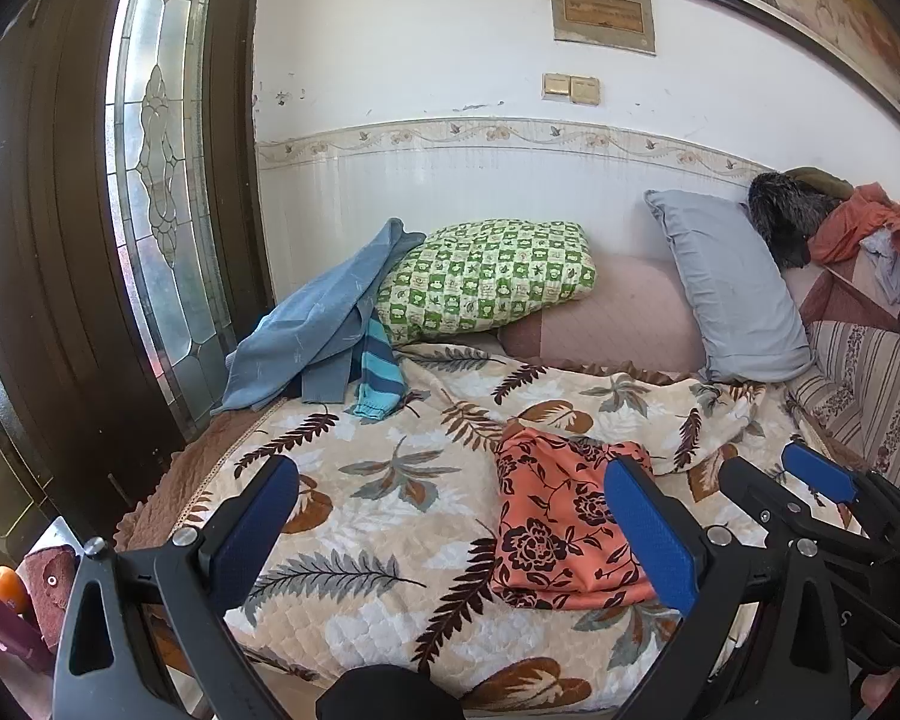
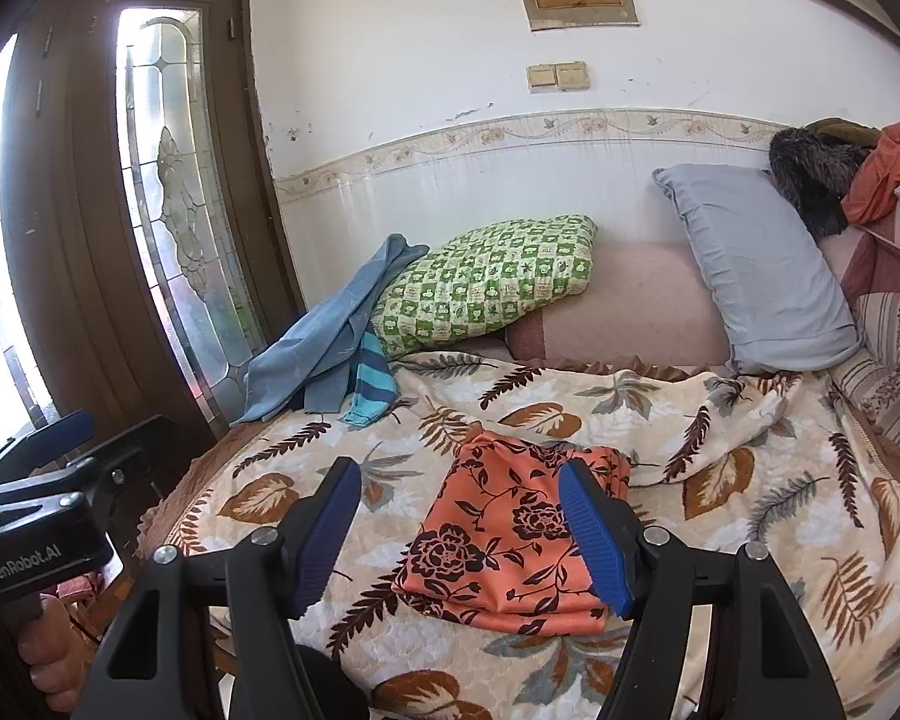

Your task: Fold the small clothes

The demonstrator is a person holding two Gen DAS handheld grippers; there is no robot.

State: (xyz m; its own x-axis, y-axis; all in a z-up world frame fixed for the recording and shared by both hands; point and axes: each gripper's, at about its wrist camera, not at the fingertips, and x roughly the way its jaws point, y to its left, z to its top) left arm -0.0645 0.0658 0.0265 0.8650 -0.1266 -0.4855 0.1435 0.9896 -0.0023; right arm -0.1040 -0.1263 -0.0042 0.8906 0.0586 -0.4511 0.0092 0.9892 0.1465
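Both hand-held grippers, left [image 1: 450, 534] and right [image 2: 459, 531], agape, empty; folded orange floral garment's [image 2: 498, 546] edge behind a finger.

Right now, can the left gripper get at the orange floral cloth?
Probably yes. The left gripper is open and holds nothing, and the orange floral cloth lies folded on the leaf-print blanket just ahead, toward its right finger. Nothing lies between them; the right gripper hovers open beside it.

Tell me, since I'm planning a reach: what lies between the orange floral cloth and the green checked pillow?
Only the leaf-print quilted bedspread; both views show nothing else between the folded orange floral cloth and green checked pillow.
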